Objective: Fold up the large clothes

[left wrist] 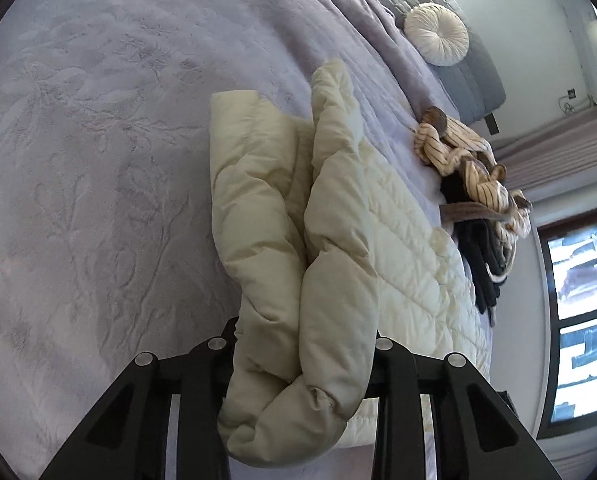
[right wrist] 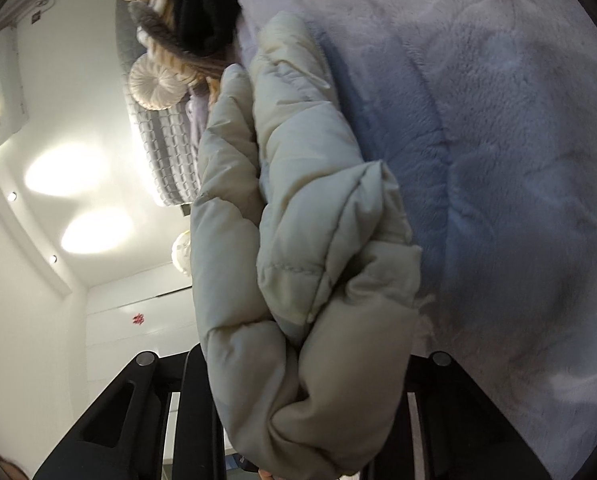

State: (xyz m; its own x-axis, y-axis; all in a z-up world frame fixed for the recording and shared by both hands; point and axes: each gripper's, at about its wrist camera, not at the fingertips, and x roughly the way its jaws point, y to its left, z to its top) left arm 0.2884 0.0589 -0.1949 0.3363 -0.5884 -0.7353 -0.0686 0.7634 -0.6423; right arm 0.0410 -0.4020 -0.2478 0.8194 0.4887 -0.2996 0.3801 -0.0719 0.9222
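A cream quilted puffer jacket [left wrist: 338, 208] lies partly folded on a lilac plush bedspread [left wrist: 98, 160]. My left gripper [left wrist: 304, 344] is shut on a thick bunched fold of the jacket, which fills the gap between its black fingers [left wrist: 390, 360]. In the right wrist view the same jacket [right wrist: 298, 240] hangs bunched and lifted off the bedspread [right wrist: 498, 160]. My right gripper [right wrist: 302, 364] is shut on that bundle, and the fabric hides its fingertips.
A heap of other clothes, striped cream and black [left wrist: 474, 184], lies at the far bed edge; it also shows in the right wrist view [right wrist: 186, 12]. A round white cushion [left wrist: 436, 34] rests by the grey headboard. A window [left wrist: 578, 280] is at the right.
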